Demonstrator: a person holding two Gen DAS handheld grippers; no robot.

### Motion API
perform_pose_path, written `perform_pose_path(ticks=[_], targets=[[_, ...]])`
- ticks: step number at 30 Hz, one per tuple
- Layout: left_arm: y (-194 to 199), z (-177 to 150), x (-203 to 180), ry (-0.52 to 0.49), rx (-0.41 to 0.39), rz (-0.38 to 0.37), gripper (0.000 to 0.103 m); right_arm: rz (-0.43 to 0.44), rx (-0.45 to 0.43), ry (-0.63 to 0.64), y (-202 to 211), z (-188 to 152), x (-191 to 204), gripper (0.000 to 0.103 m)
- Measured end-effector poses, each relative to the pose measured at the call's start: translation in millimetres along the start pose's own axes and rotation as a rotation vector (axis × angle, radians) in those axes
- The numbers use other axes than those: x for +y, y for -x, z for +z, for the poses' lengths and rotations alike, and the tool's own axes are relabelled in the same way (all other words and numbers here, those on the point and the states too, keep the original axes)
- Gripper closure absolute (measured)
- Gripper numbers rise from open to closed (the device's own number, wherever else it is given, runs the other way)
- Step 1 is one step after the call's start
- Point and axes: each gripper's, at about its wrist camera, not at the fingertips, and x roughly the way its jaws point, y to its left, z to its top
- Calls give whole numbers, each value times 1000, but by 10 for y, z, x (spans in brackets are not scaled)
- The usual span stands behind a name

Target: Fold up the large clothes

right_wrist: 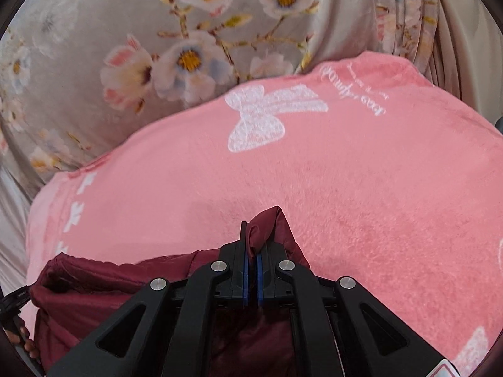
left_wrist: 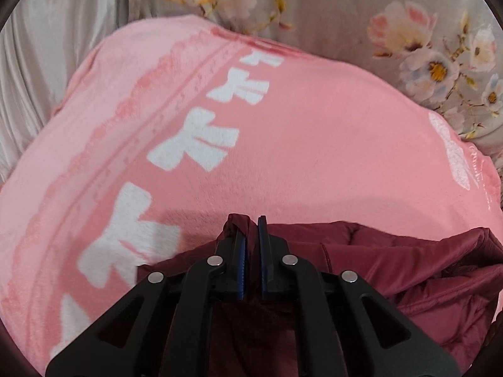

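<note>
Garment: a maroon, shiny quilted jacket (left_wrist: 408,270) is hanging bunched between the two grippers, just above a pink fleece blanket with white bow and butterfly prints (left_wrist: 314,144).
Left gripper (left_wrist: 251,235): its jaws are nearly closed, pinching a fold of the jacket's edge that pokes out past the fingertips.
Right gripper (right_wrist: 251,242): its jaws are pressing almost together on a peaked corner of the same jacket (right_wrist: 110,286).
Why held so: gripping two separate edge points is likely meant to stretch the cloth between them, so it can be laid flat for folding.
Long axis: the jacket seems to be running side to side between the grippers, slack and crumpled; which end is collar or hem, I cannot tell.
Surroundings: a grey floral bedsheet (right_wrist: 125,62) is lying beyond the blanket.
</note>
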Motion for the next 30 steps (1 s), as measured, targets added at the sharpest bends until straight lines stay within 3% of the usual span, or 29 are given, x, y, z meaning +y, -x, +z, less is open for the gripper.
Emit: perform_pose_path(ticks=[7,11,12,13,15,16,18,20,24,30], targets=[[-276,-123,51,27,0,-48,92,0,97,-26,-391,-126,-53,96],[-180,-71,197,82,5,-103,87,53,81,-40,-256,-57,-114,88],[-92,-59,243,91,-1,-118,85,72,63,-52,-159,-27,-136,82],[21,-40,284,95,-18,-127,77,100,23,-76,30,8,-184,68],[390,-2,356,90,-108,-86,49,107,-80,-100,432,58,-236,51],[539,17,363,80,-156,-61,33,109,-118,-89,594,77,-221,51],[882,64,337,44,-261,-18,31,117,-168,-22,885,105,-88,51],[1125,143,207,14,-295,-18,31,140,-171,37,992,94,96,51],[1130,183,-270,-36,-204,-177,31,218,-19,181,759,-48,755,51],[595,-50,-1000,-148,-35,-201,31,251,195,331,158,-387,1486,52]])
